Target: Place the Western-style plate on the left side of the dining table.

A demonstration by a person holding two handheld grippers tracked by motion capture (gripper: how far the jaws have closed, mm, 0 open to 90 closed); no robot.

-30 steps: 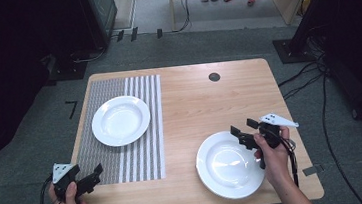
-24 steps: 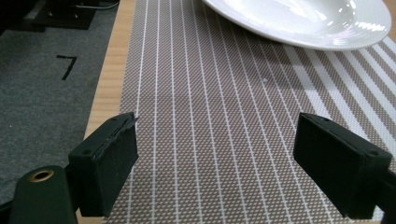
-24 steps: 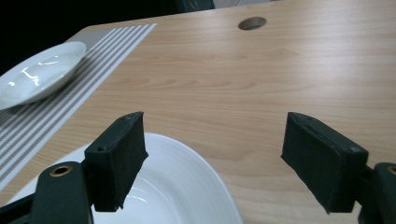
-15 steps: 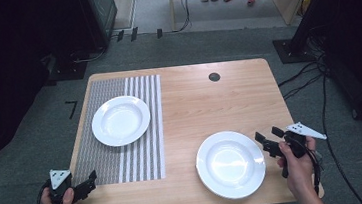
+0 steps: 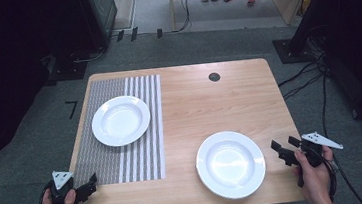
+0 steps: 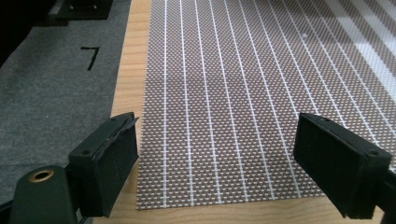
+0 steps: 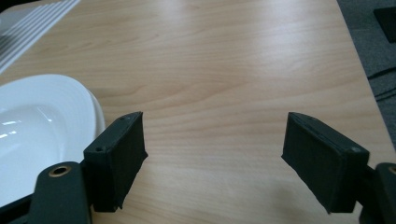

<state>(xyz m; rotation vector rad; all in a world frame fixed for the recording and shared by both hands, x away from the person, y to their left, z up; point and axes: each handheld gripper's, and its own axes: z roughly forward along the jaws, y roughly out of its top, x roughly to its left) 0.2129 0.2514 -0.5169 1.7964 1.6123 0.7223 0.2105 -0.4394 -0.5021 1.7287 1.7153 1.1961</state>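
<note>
Two white plates are on the wooden table (image 5: 204,100). One plate (image 5: 120,120) lies on the striped placemat (image 5: 124,160) at the left. The other plate (image 5: 230,163) lies on bare wood near the front right; its rim (image 7: 42,130) curves in at the left of the right gripper view. My right gripper (image 5: 285,152) is held at the table's right front edge, just right of that plate, open with nothing between the jaws (image 7: 212,156). My left gripper (image 5: 88,188) sits at the front left corner, open and empty, its jaws over the near edge of the placemat (image 6: 217,163).
A round dark cable hole (image 5: 214,76) marks the far side of the table. Grey carpet surrounds the table, with cables (image 5: 313,84) on the floor to the right and dark furniture (image 5: 95,15) behind. A black mark (image 6: 91,56) is on the carpet left of the table.
My right gripper has drawn back from above the front plate's rim to the right front edge of the table, and sunk a little. The left gripper shifted slightly toward the near left corner.
</note>
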